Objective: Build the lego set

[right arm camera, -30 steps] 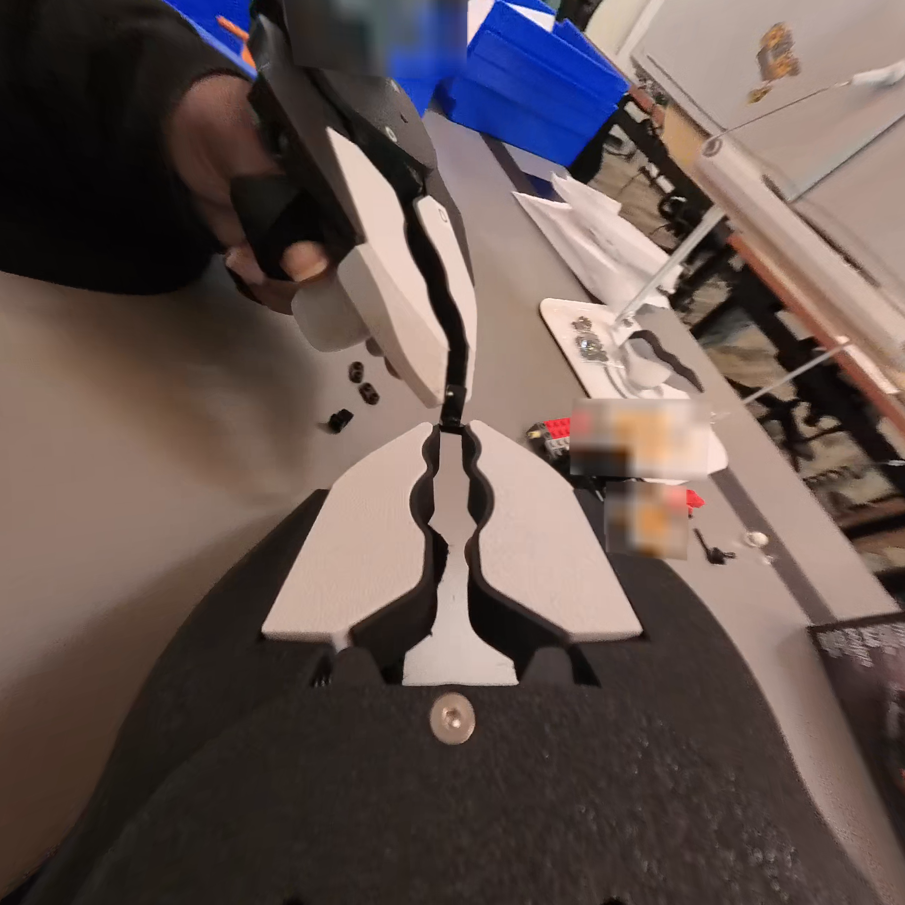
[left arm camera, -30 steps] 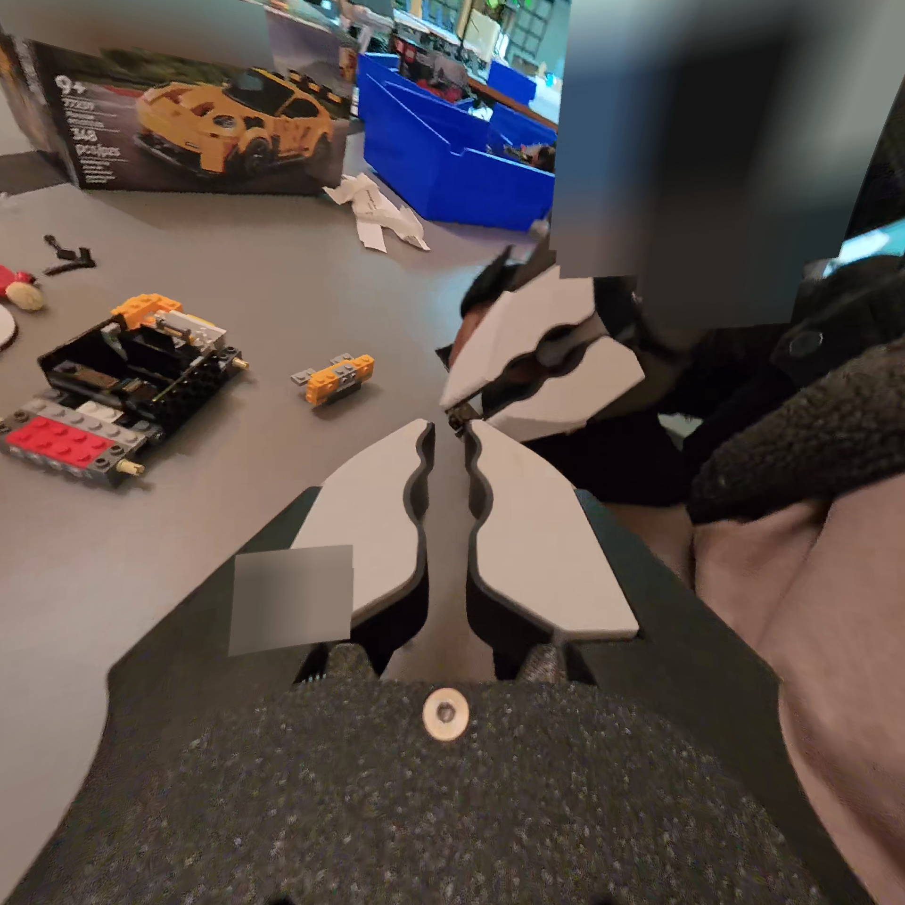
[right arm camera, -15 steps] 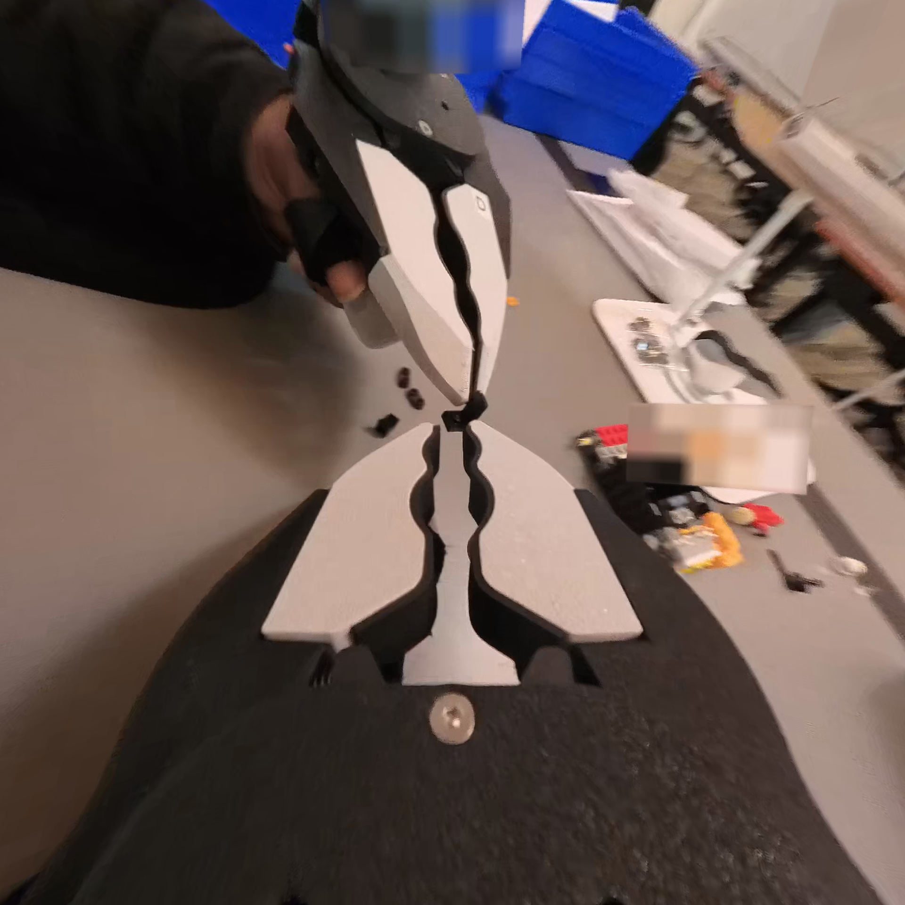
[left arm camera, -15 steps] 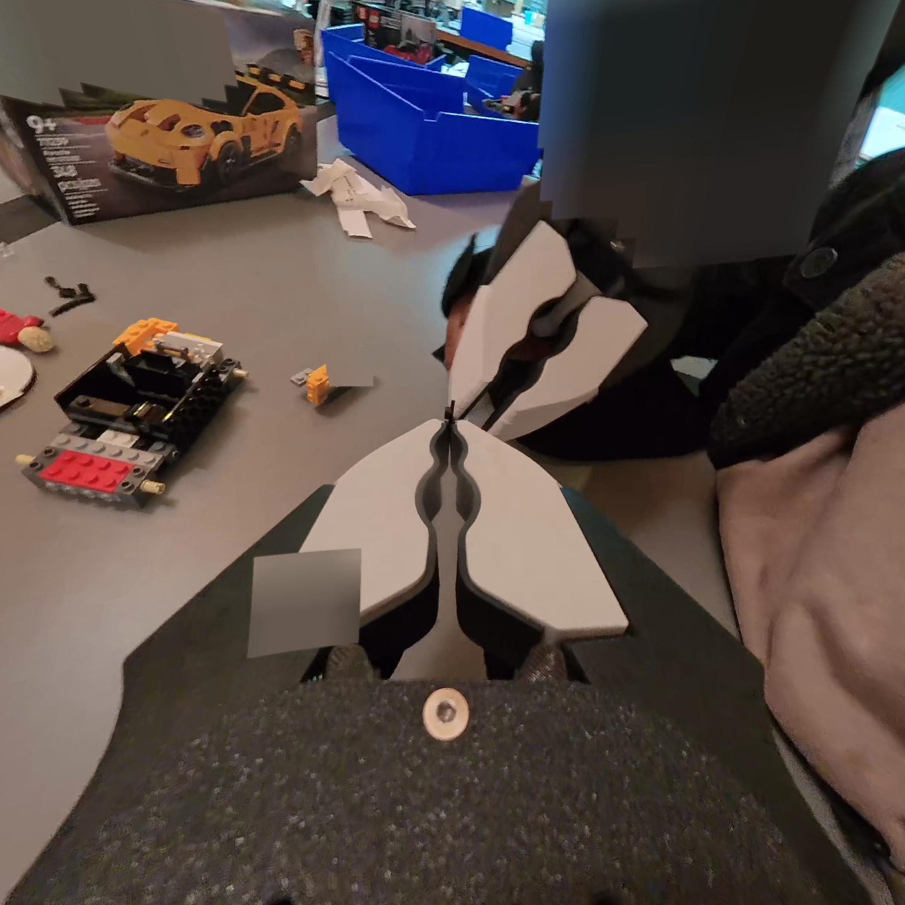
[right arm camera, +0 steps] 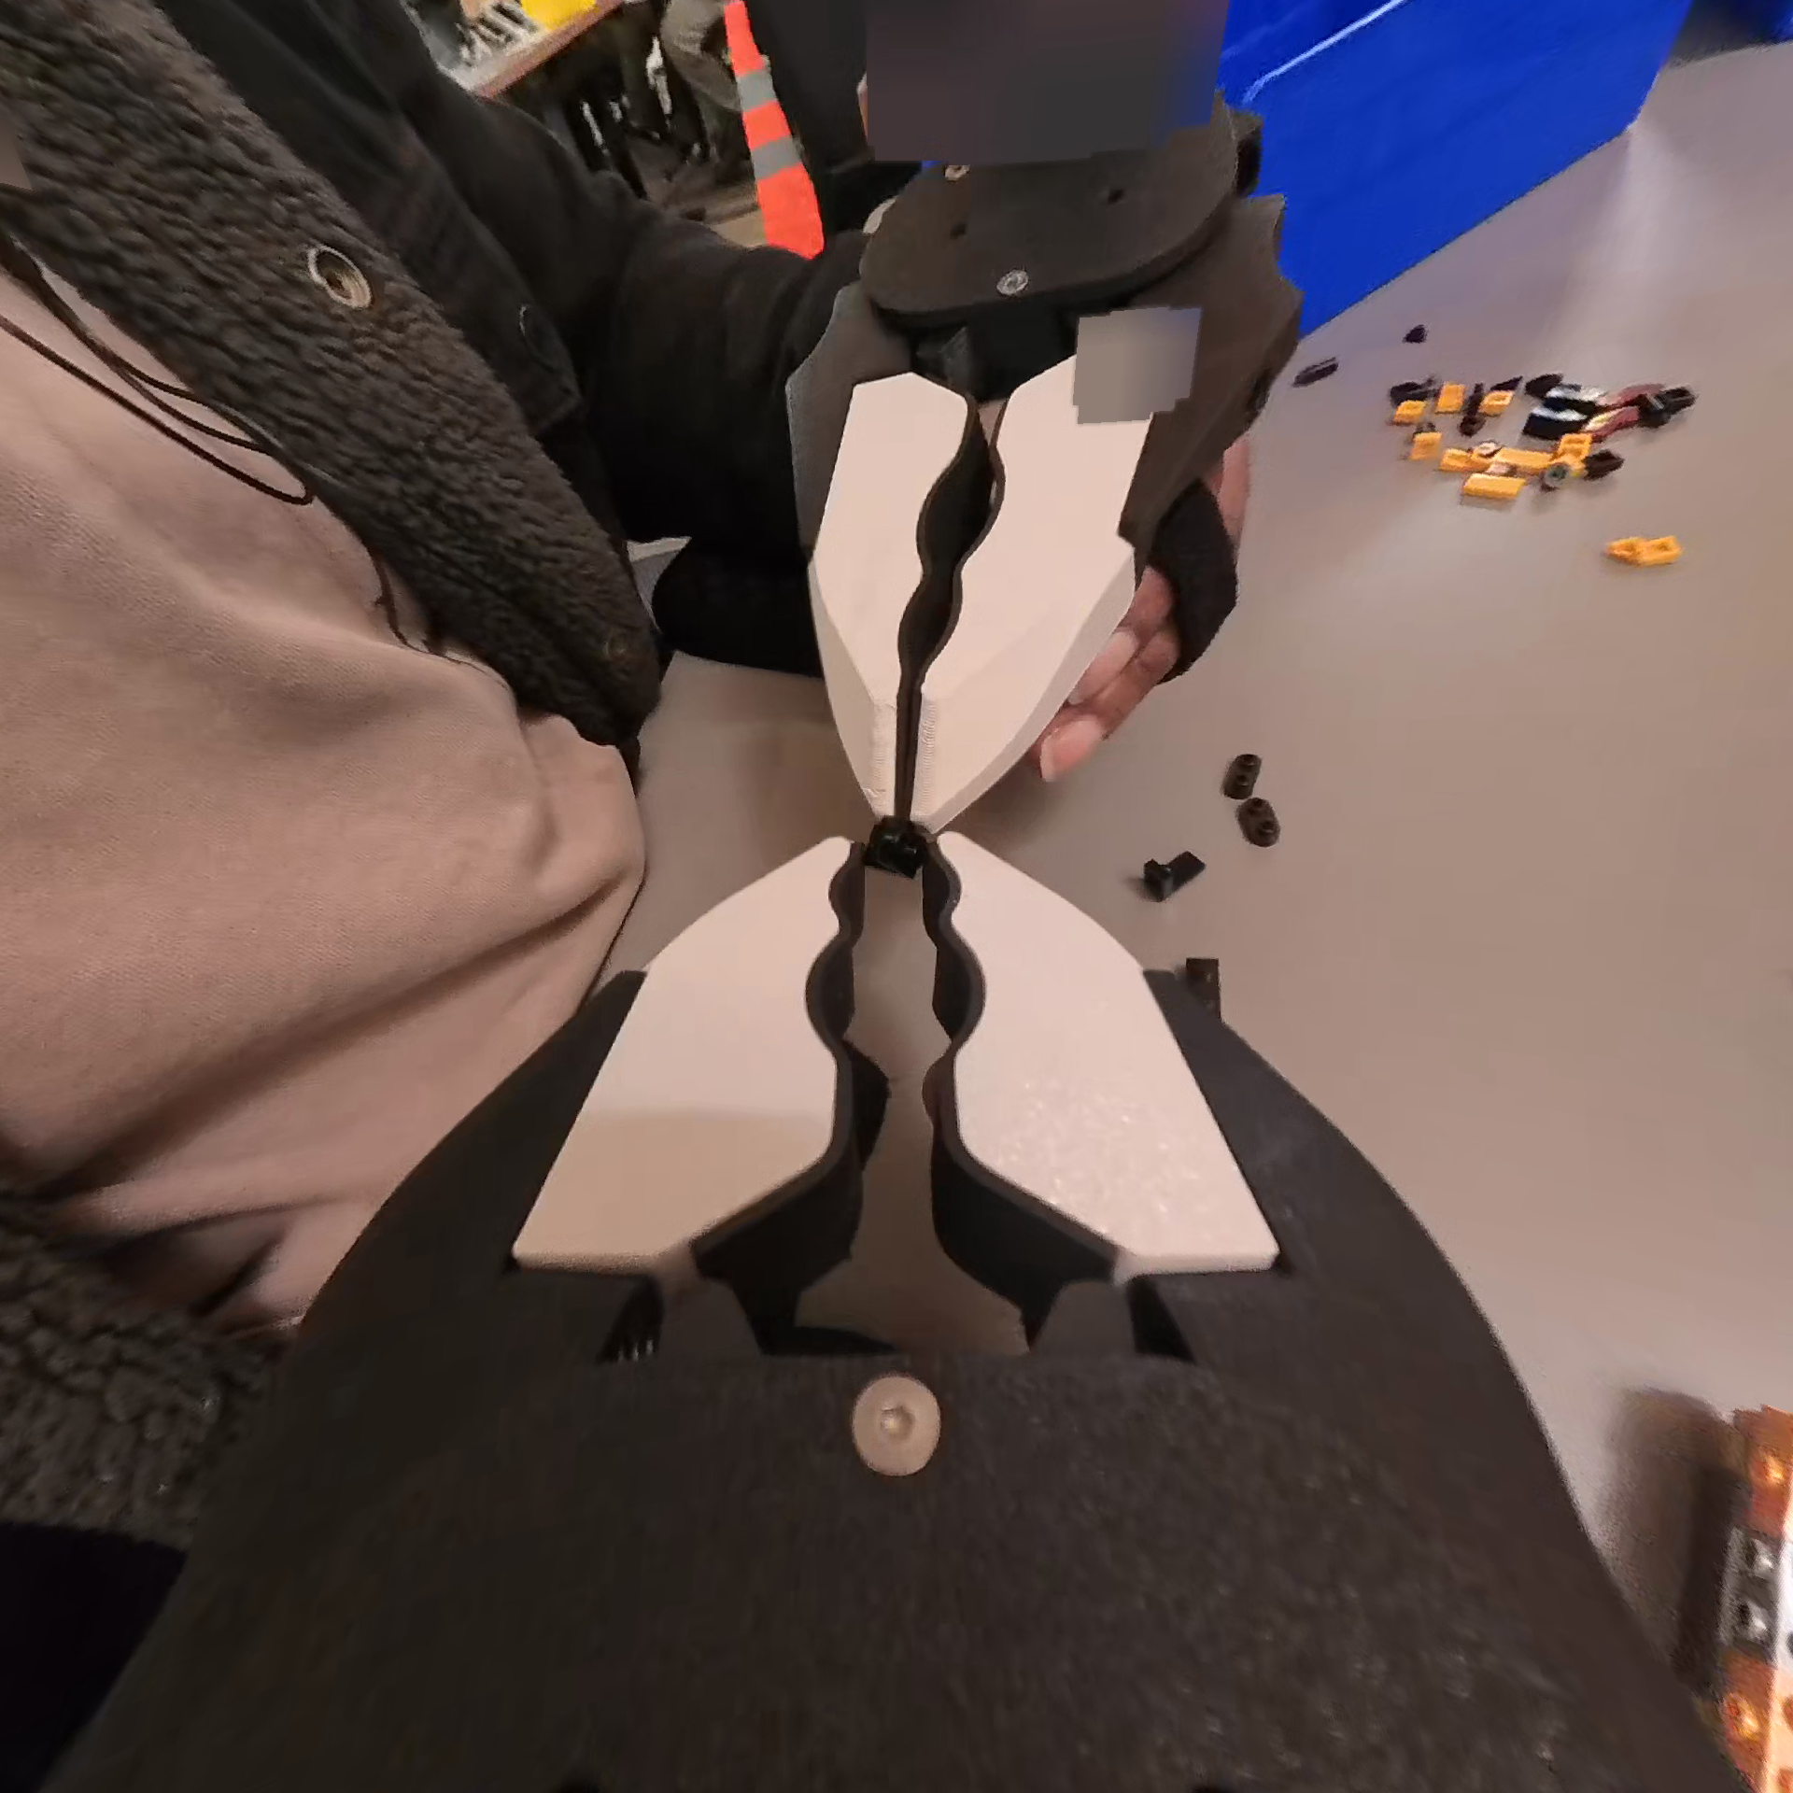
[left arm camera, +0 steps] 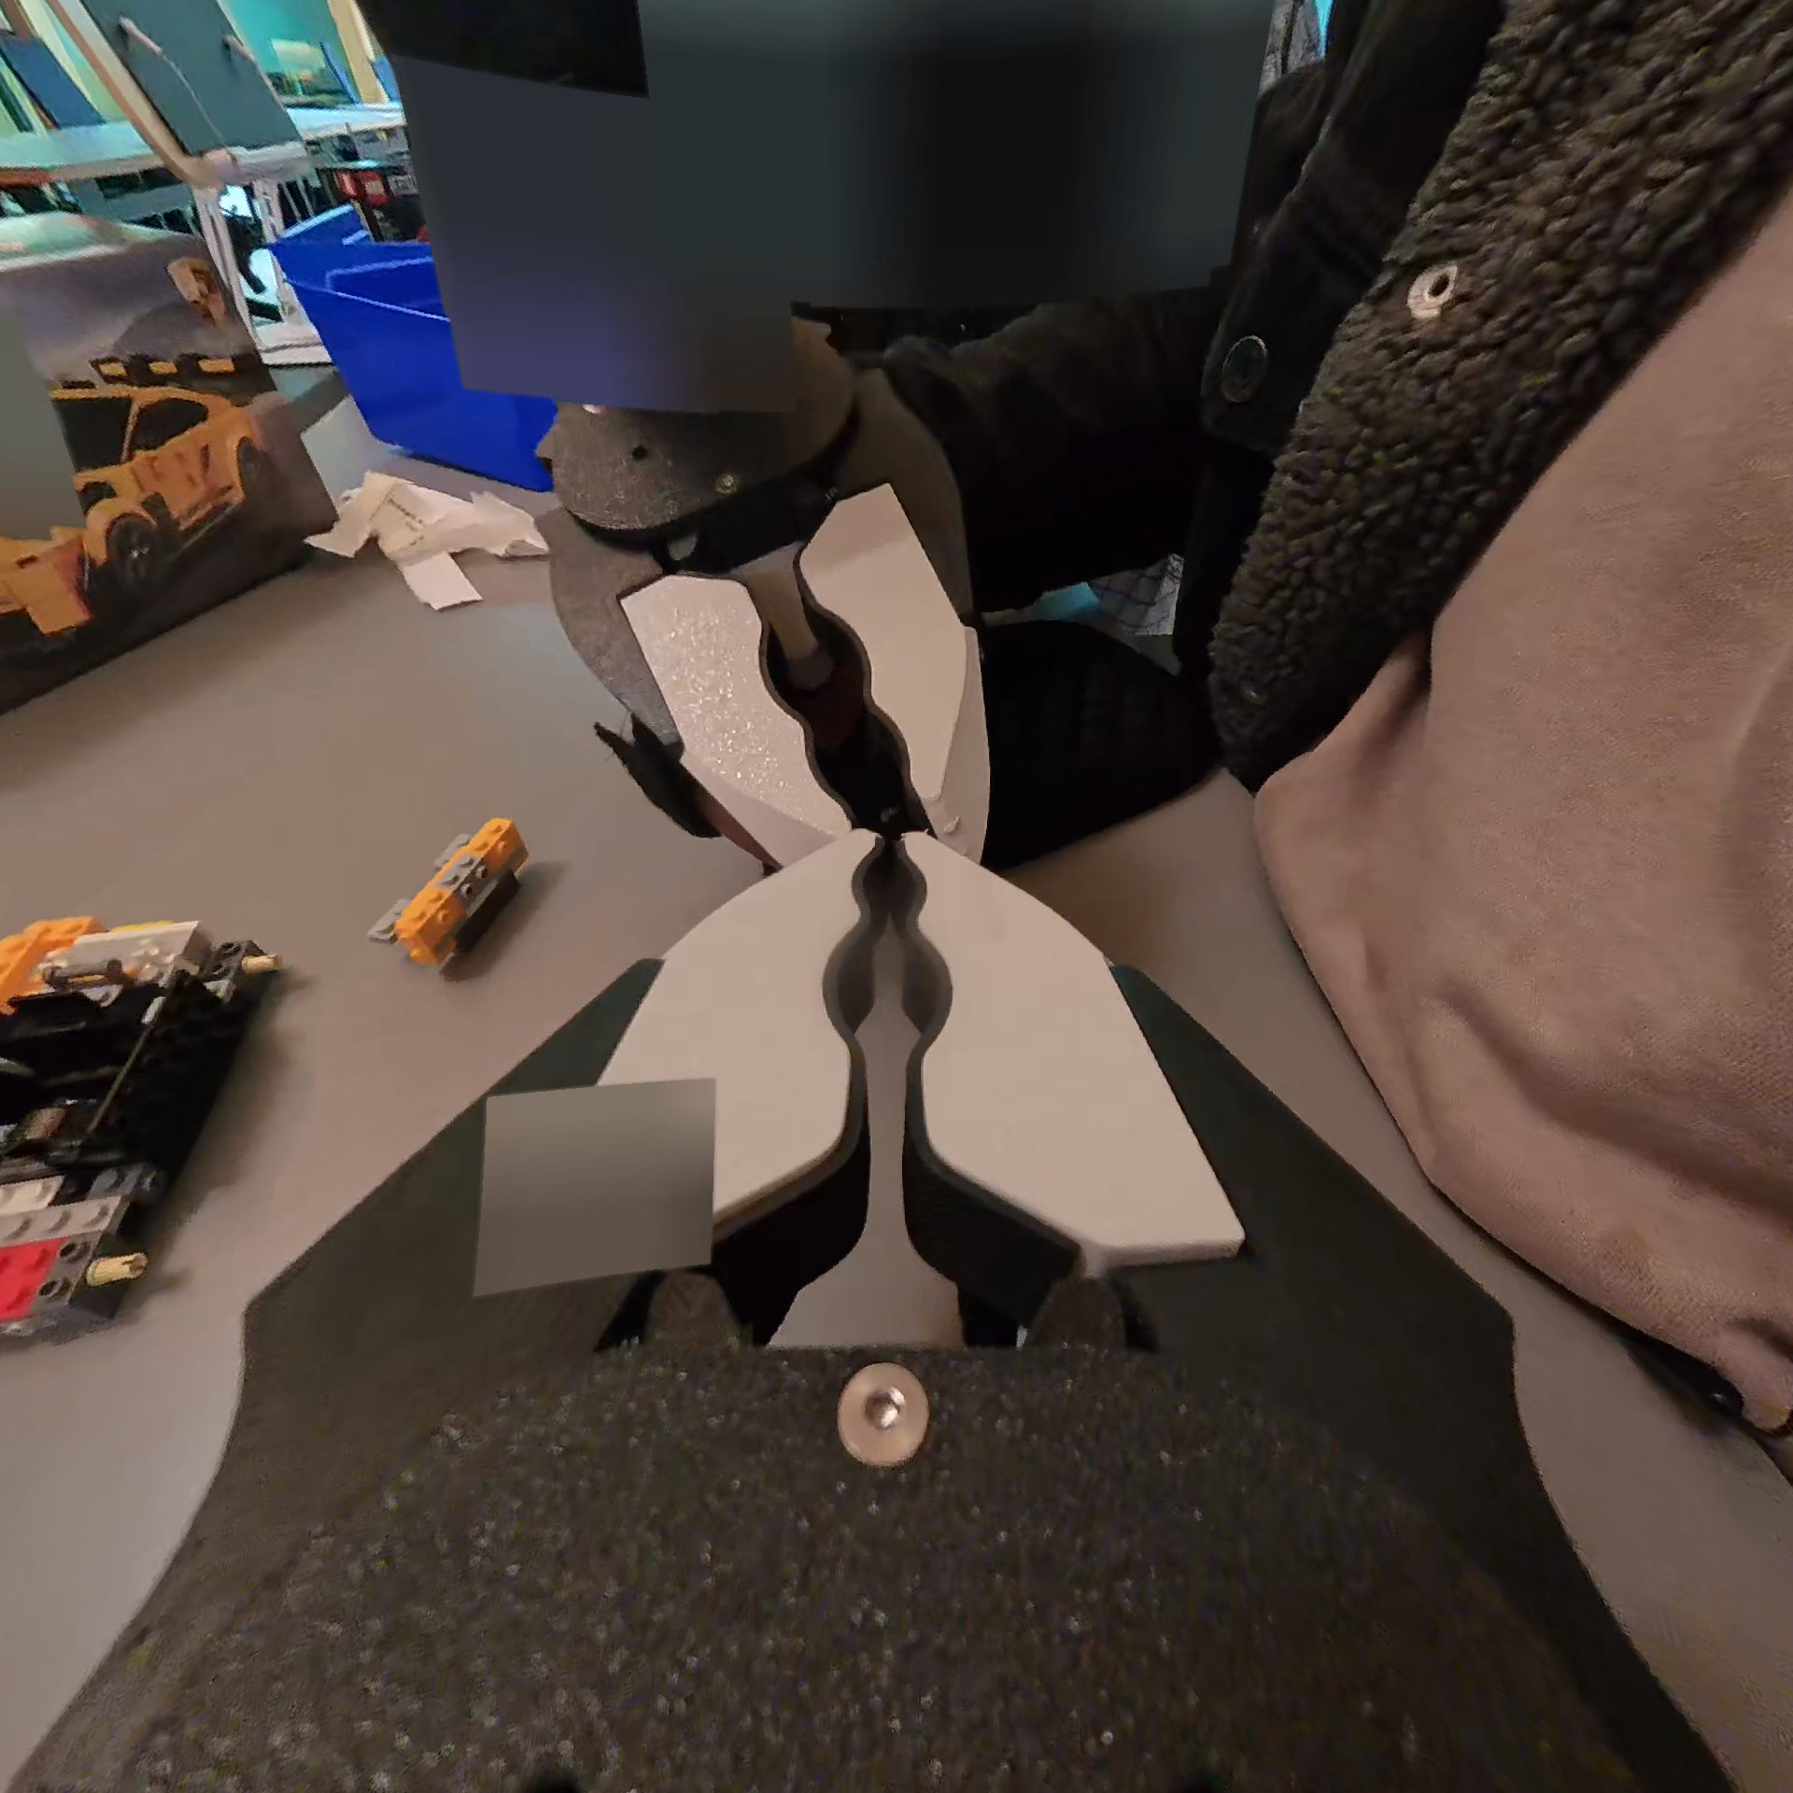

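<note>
**Q:** Both claws: how are they set, and where is the piece?

**R:** Right gripper (right arm camera: 895,863) is seen pinching a small black lego piece (right arm camera: 895,846) at its very tips, at frame centre in the right wrist view. Left gripper (right arm camera: 907,805) is pointed down from the upper centre of that frame, its jaws pressed nearly together, tip to tip against the same piece. Whether the left one also grips it cannot be told.

**Q:** Which relation is the coming move judged to turn on?

**R:** Both grippers lie on one line, nose to nose, with the piece between them. In the left wrist view, the left gripper (left arm camera: 888,854) shows only a sliver of gap. The black chassis (left arm camera: 107,1077) is placed at that frame's left edge, so the left gripper is judged the nearer one. Loose parts (right arm camera: 1514,437) are scattered at the right view's upper right.
</note>
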Motion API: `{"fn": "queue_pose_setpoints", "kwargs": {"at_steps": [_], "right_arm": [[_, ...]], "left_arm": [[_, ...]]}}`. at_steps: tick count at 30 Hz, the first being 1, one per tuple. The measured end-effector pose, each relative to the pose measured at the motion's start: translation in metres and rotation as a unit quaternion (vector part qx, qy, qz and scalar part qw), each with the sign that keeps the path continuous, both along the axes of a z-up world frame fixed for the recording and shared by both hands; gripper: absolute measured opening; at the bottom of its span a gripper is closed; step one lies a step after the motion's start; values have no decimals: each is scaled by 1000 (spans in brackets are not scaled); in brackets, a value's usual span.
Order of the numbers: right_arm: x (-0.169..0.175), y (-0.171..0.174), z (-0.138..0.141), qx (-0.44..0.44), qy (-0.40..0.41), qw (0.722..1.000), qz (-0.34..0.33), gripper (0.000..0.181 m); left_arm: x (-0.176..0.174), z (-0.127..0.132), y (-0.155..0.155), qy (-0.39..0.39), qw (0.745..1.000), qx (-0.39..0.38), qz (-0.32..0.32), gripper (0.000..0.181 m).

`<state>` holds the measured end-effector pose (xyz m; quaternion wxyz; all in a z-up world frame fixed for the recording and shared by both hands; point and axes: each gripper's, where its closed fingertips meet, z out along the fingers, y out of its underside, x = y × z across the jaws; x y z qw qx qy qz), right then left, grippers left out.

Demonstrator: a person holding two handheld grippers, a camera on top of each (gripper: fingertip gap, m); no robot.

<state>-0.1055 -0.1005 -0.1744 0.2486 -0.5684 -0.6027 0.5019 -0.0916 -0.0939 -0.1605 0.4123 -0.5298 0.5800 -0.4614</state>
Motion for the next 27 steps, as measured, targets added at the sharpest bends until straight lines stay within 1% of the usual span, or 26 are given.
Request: {"fn": "queue_pose_setpoints", "kwargs": {"at_steps": [4,5,6,7,9,12,17,21,24,27], "right_arm": [[0,11,6,3,24,999,-45,10],[0,16,8,6,33,997,-65,10],[0,23,11,14,44,995,-92,10],[0,31,15,22,60,991,-119,10],[2,45,26,31,98,979,-174,10],[5,58,40,57,144,961,-228,10],[2,60,49,85,171,950,-247,11],[-1,60,46,105,165,948,-252,11],[0,64,42,157,152,940,-262,11],[-1,66,36,239,125,924,-270,10]], "left_arm": [[-3,6,18,-18,998,-17,50,0],[-4,8,23,-25,997,-25,64,0],[-5,10,29,-32,996,-32,82,4],[-5,12,35,-38,993,-40,100,9],[-7,12,45,-38,989,-58,129,13],[-6,17,51,-52,984,-66,154,12],[-6,28,53,-74,981,-58,171,8],[-7,33,51,-85,980,-51,170,0],[-7,32,51,-85,980,-81,162,2],[-4,27,49,-78,976,-141,145,9]]}}
